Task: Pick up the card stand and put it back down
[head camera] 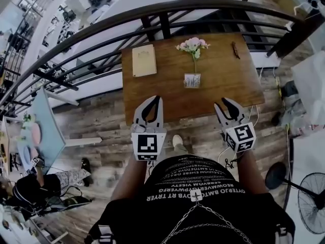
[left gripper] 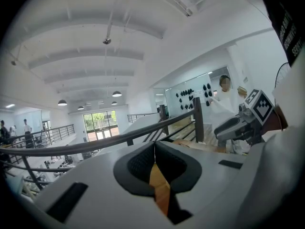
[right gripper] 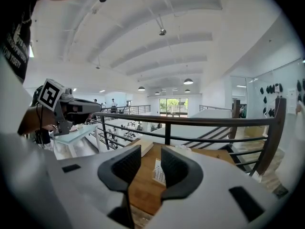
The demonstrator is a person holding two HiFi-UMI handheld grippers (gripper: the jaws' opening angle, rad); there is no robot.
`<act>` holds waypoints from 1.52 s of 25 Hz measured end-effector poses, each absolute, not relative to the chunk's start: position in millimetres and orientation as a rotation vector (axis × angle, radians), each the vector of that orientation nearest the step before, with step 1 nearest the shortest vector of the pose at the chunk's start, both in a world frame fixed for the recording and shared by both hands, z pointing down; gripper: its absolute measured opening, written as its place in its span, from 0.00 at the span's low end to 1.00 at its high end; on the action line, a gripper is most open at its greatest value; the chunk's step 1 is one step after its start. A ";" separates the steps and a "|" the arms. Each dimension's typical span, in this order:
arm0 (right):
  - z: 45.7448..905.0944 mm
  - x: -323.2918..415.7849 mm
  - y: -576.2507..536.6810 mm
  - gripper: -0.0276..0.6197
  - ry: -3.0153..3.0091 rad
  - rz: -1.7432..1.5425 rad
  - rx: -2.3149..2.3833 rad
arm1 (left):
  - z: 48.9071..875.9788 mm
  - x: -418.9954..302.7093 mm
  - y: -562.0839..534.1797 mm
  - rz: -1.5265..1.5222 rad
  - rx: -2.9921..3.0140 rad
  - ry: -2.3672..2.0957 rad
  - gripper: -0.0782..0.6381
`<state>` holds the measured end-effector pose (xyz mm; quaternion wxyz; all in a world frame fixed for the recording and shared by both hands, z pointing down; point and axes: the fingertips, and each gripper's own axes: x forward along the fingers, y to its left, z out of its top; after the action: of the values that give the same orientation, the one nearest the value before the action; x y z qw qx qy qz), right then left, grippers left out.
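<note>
The card stand (head camera: 192,80) stands upright on the table (head camera: 223,88) at frame centre; below, the right gripper (head camera: 225,104) faces it part-open and empty, fitting approach or retreat, and the left gripper (head camera: 154,100) is closed on nothing.

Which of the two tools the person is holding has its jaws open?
The right tool: the table shows through the gap between its jaws. The left tool has jaws that meet at their tips.

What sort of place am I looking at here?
Probably a mezzanine in a large open office: a wooden table stands by a dark railing, desks show on a lower floor beyond it, under an arched white ceiling.
</note>
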<state>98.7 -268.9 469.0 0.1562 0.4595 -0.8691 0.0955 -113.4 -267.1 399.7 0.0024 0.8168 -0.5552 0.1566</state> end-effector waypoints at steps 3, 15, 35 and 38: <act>465.6 93.0 -281.6 0.25 -2.481 0.268 1.337 | 397.7 -126.0 -282.6 0.479 2.563 -1.743 0.15; 454.8 80.9 -323.4 0.25 -2.419 0.227 1.425 | 406.2 -145.9 -331.7 0.442 2.616 -1.657 0.15; 578.1 141.8 -362.4 0.26 -2.312 0.551 1.375 | 426.8 -108.7 -406.3 0.497 2.608 -1.585 0.15; 597.6 149.1 -375.4 0.26 -2.314 0.590 1.336 | 420.1 -93.2 -423.4 0.477 2.636 -1.566 0.15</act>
<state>149.1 -375.4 597.6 0.2012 0.4782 -0.8283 0.2114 -93.2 -423.4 420.1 0.0192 0.8494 -0.5046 0.1536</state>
